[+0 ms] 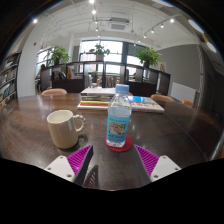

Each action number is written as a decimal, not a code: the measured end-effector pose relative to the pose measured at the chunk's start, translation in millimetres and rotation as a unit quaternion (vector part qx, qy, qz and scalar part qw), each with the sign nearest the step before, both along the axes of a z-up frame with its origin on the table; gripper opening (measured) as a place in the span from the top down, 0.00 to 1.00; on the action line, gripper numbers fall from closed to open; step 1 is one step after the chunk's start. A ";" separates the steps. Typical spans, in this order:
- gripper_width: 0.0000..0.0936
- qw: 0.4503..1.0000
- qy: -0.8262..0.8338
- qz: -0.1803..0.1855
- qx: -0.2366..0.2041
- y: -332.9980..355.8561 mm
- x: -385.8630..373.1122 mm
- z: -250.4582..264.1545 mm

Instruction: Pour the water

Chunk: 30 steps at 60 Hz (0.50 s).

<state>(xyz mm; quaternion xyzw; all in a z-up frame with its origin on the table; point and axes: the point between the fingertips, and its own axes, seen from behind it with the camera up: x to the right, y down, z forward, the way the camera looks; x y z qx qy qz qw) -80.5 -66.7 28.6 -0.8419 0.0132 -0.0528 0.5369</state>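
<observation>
Centre frame, a clear plastic water bottle (pixel 119 118) stands on the brown wooden table (pixel 30 140); a cream ceramic mug (pixel 63 128) sits left of it, stacked books (pixel 112 100) behind.

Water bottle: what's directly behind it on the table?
A stack of books lies behind the water bottle; the bottle covers part of the stack. The mug stands beside it. The fingers are open.

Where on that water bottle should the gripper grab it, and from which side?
Probably around the water bottle's labelled middle, coming straight ahead and level. It stands upright on the table just beyond the open gripper, lined up with the gap. The mug stands apart from it, so both flanks look free.
</observation>
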 end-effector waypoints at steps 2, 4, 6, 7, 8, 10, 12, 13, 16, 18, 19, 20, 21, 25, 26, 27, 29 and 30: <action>0.12 1.000 0.002 0.001 -0.004 -13.7 -5.9 -0.2; 0.12 1.000 0.003 0.003 -0.006 -28.6 -10.0 1.1; 0.12 1.000 0.004 0.008 -0.006 -39.8 -15.3 2.7; 0.12 1.000 0.003 0.009 -0.006 -45.8 -18.3 2.7; 0.12 1.000 0.003 0.012 -0.008 -51.8 -21.4 2.3; 0.12 1.000 0.000 0.017 -0.010 -63.4 -27.6 1.9; 0.13 1.000 -0.004 0.019 -0.012 -75.9 -32.4 3.9; 0.12 1.000 -0.006 0.020 -0.013 -81.1 -35.1 4.5; 0.13 1.000 -0.010 0.020 -0.019 -94.1 -40.4 4.6; 0.13 1.000 -0.013 0.022 -0.018 -98.4 -41.7 9.0; 0.12 1.000 -0.012 0.022 -0.016 -102.5 -45.0 12.3; 0.13 1.000 -0.011 0.022 -0.013 -104.1 -46.6 15.3; 0.12 1.000 -0.009 0.022 -0.011 -105.6 -48.1 17.9; 0.12 1.000 0.000 0.025 0.002 -112.3 -57.1 33.1; 0.12 1.000 0.001 0.026 0.007 -111.5 -58.9 38.0; 0.13 1.000 0.002 0.027 0.013 -112.8 -61.0 42.6; 0.13 0.999 0.005 0.028 0.020 -115.0 -66.5 51.8; 0.13 0.999 0.005 0.029 0.023 -116.6 -68.7 55.4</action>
